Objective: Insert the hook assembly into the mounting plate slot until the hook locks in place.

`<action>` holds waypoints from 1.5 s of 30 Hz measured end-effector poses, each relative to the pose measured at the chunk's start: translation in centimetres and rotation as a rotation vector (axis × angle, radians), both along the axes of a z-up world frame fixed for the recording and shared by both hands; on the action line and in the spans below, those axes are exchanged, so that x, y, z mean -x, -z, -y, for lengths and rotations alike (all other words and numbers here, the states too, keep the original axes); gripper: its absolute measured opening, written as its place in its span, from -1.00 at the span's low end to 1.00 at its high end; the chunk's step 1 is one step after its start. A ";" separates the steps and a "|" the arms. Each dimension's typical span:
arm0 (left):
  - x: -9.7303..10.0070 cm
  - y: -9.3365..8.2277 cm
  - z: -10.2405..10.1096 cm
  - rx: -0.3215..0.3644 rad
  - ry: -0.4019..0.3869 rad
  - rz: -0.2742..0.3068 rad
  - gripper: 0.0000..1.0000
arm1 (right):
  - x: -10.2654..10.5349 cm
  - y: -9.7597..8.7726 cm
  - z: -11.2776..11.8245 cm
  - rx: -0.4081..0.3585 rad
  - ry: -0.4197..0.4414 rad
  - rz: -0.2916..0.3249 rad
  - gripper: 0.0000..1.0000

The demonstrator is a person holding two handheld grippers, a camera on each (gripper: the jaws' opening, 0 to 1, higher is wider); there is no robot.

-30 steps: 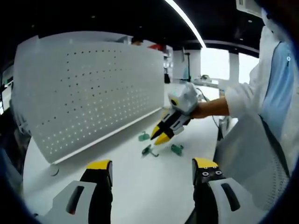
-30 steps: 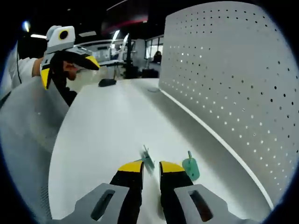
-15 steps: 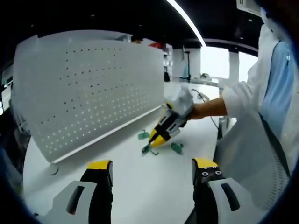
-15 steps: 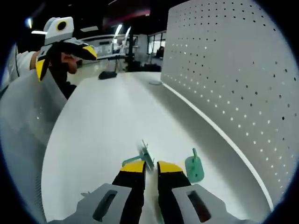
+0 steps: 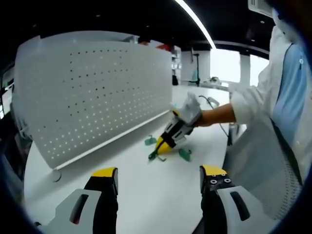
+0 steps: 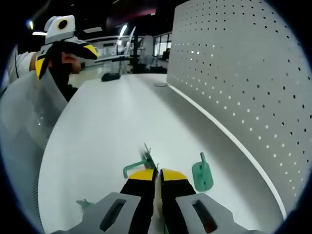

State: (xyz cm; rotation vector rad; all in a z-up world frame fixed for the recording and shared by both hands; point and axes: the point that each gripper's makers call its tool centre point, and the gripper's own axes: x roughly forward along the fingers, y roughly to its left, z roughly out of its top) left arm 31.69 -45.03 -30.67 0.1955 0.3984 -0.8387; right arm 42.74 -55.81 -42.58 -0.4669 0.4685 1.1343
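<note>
Right gripper [image 6: 156, 176] has its yellow-tipped jaws pressed nearly together on a thin green hook piece [image 6: 141, 164] lying on the white table [image 6: 97, 126]; a bent arm of the piece sticks out to the left of the tips. In the left gripper view the same gripper [image 5: 163, 145] comes in from the right, tilted down onto the green parts. Just beside it sits a green mounting plate [image 6: 202, 175] — a flat rounded tab with a peg. A third small green piece [image 5: 150, 141] lies nearer the perforated white panel [image 5: 97, 92], which stands upright along the table's edge. Left gripper [image 5: 158, 178] hovers with jaws wide apart, holding nothing.
</note>
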 end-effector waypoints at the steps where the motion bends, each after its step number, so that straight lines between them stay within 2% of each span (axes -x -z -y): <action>1: 0.1 0.0 0.1 -0.002 0.002 -0.001 0.39 | 0.0 0.0 0.0 0.000 -0.001 0.003 -0.97; 18: 0.2 0.1 0.3 -0.008 0.012 0.000 0.38 | 0.3 -0.8 -0.1 0.000 -0.019 0.031 -0.99; 29: 0.3 0.0 0.4 -0.008 0.021 0.006 0.37 | 0.3 -2.6 -0.8 0.001 -0.031 0.073 -0.99; 34: 0.3 -0.2 0.4 -0.005 0.021 0.011 0.37 | 0.1 -3.0 -0.9 -0.001 -0.028 0.074 -0.99; 45: 0.3 -0.4 0.9 -0.004 0.042 0.019 0.37 | 1.4 -6.1 -2.0 0.006 -0.053 0.092 -0.99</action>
